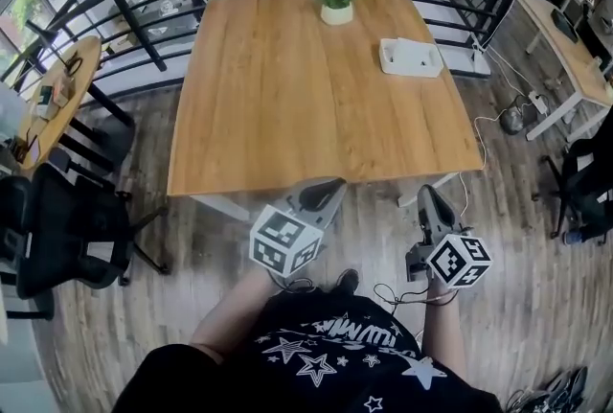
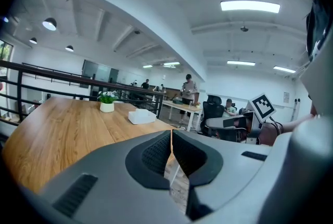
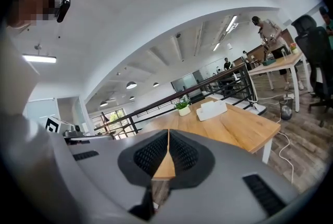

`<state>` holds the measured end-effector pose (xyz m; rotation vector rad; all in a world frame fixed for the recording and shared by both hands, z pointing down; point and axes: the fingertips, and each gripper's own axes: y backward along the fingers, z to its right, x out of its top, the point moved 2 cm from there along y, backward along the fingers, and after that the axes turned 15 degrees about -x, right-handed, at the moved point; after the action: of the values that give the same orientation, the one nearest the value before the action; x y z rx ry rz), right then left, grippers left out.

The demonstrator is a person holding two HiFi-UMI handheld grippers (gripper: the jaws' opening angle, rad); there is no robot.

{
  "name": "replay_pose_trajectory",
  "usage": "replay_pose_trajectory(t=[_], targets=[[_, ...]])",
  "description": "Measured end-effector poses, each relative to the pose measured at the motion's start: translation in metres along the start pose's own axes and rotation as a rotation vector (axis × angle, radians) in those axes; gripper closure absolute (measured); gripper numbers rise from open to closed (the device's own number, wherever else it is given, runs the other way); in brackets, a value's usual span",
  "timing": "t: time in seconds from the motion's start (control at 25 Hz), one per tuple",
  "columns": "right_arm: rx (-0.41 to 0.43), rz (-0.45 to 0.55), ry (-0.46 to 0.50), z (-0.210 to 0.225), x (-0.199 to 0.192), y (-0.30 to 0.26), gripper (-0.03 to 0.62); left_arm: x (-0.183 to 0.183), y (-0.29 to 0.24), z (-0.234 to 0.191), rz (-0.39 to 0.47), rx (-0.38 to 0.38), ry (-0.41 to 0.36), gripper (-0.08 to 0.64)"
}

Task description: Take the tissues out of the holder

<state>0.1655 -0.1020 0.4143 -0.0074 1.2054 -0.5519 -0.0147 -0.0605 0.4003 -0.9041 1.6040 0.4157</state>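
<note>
Tissues (image 1: 414,53) lie in a shallow white holder (image 1: 387,62) near the far right edge of the wooden counter (image 1: 287,104). They are as white as the holder, so the two are hard to tell apart from here. A small potted plant (image 1: 336,1) stands in a white pot at the middle of the far edge, apart from the holder on its left. The left claw (image 2: 171,135) is closed, its ribbed pads meeting at the tips with nothing between them. The right claw (image 3: 167,135) is likewise closed and empty. Both claws hang off the near edge of the counter, above the plank floor (image 1: 383,239), touching nothing. The holder is well apart from both, across the counter, and sits more in line with the right claw than with the left.
</note>
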Motion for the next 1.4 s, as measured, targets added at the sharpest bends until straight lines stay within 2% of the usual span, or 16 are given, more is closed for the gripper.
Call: replay_pose_trajectory(t=[0.36,0.72,0.84,1.04,1.4], targets=[[0.04,-0.021,-0.003,0.065,0.02,-0.014,0.575,0.003,-0.049,0.01,0.003,0.093,0.003,0.545],[0.059,-0.015,-0.001,0.083,0.036,-0.025,0.575,0.006,-0.065,0.013,-0.025,0.1,0.014,0.545],[0.062,-0.025,0.011,0.085,0.038,-0.03,0.575,0.009,-0.077,0.007,-0.033,0.091,0.012,0.545],[0.027,-0.007,0.024,0.1,0.055,-0.047,0.575,0.01,-0.113,-0.006,-0.066,0.032,-0.003,0.545],[-0.03,-0.002,0.012,0.124,0.083,-0.096,0.575,0.033,-0.159,-0.056,-0.073,-0.023,-0.012,0.545]])
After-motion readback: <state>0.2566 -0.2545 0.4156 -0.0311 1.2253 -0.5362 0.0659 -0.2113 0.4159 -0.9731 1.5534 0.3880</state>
